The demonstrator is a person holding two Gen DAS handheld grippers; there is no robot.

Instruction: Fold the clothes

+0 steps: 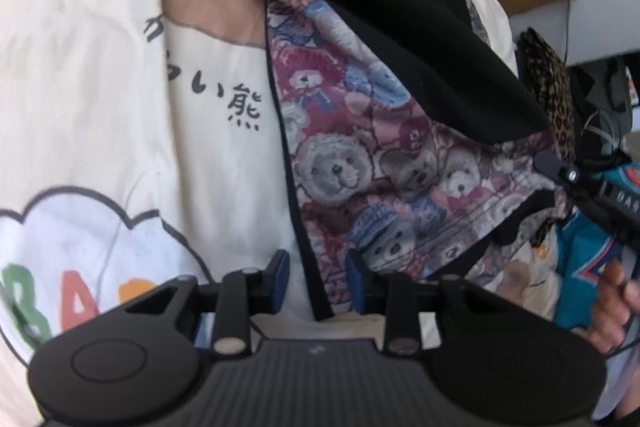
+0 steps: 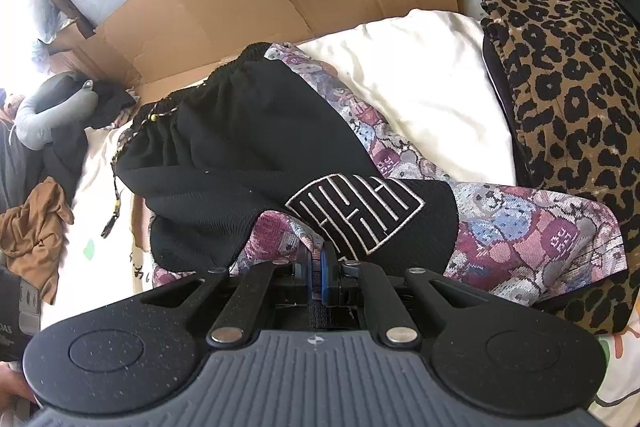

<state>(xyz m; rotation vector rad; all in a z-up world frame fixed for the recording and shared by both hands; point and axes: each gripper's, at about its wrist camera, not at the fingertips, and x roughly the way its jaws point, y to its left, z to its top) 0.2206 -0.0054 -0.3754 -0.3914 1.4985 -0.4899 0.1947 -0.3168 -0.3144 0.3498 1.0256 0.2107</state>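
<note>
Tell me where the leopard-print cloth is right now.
In the right wrist view, the leopard-print cloth lies folded at the far right, beside the white fabric and just behind the bear-print shorts.
</note>
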